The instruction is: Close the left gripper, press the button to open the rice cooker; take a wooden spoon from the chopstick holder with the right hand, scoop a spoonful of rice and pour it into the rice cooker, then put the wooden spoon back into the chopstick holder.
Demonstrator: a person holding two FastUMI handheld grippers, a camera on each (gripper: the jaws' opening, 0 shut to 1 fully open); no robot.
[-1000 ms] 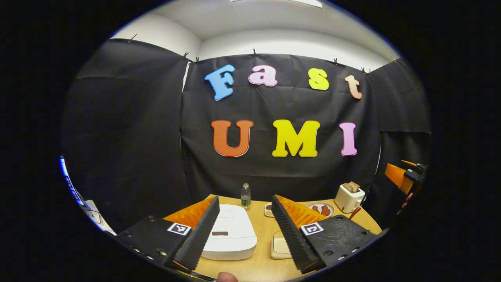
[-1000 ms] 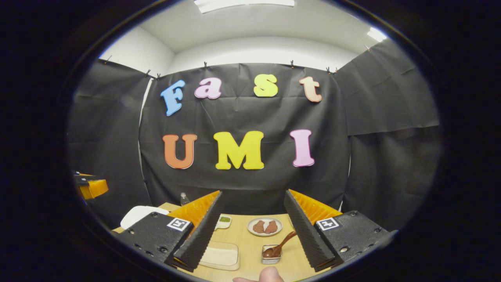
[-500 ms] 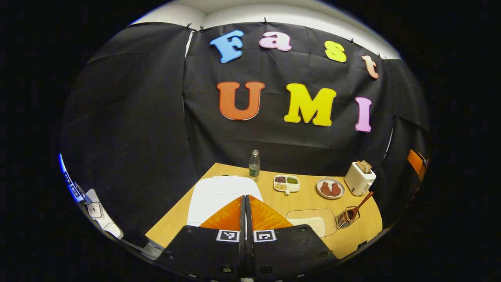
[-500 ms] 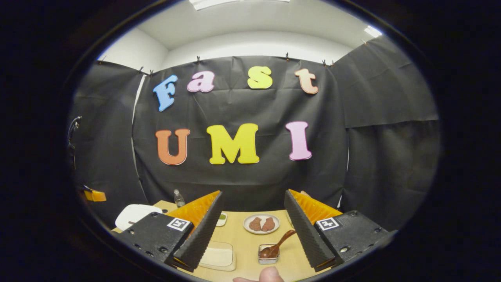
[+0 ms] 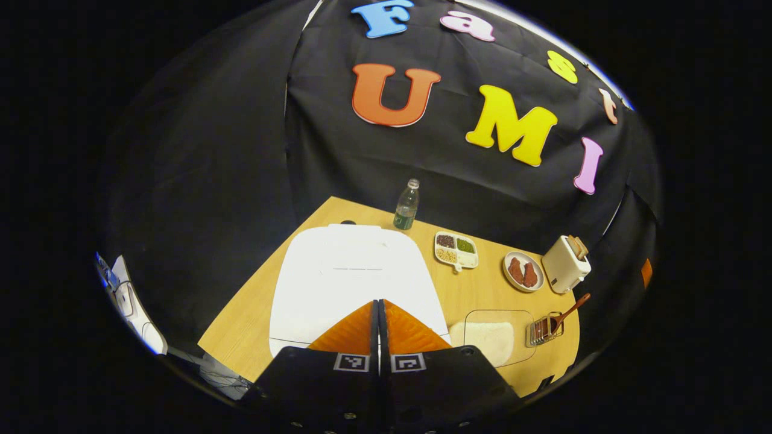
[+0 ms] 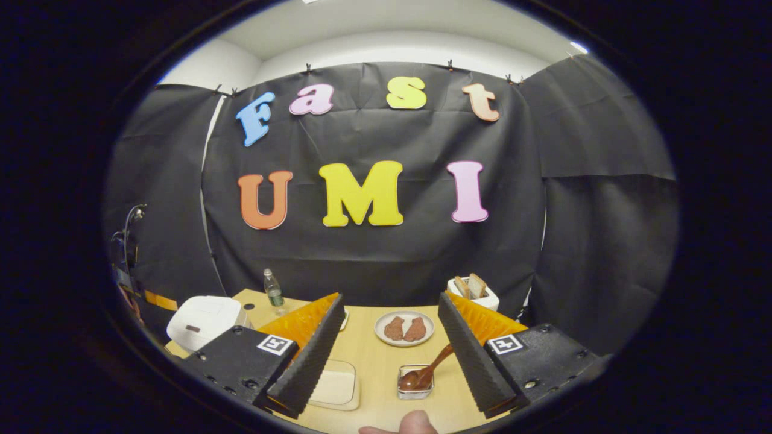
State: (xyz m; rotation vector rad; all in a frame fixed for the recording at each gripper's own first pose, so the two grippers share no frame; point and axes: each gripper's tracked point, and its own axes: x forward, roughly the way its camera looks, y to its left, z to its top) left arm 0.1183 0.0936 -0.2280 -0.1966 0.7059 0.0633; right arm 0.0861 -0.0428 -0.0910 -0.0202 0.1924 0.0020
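In the left gripper view, my left gripper (image 5: 379, 302) is shut with nothing between its fingers and hangs above the front of the white rice cooker (image 5: 347, 271), whose lid is closed. Its front button is hidden behind the fingers. Far right, the wire chopstick holder (image 5: 544, 329) holds the wooden spoon (image 5: 572, 307), beside the clear tray of rice (image 5: 491, 339). In the right gripper view, my right gripper (image 6: 391, 299) stands open and empty over the table's near edge. The spoon (image 6: 427, 372) leans in the holder (image 6: 415, 390) between its fingers; the rice tray (image 6: 335, 386) and cooker (image 6: 202, 313) lie left.
On the wooden table (image 5: 253, 313) behind the cooker stands a small bottle (image 5: 406, 205). A sectioned dish (image 5: 456, 250), a plate of meat (image 5: 523, 271) and a toaster (image 5: 565, 264) line the back right. A thumb (image 6: 405, 424) shows at the bottom of the right gripper view.
My left gripper has gone from open to shut, then risen and tipped down over the cooker. The right gripper stays open; its view has tilted down slightly, bringing the toaster in.
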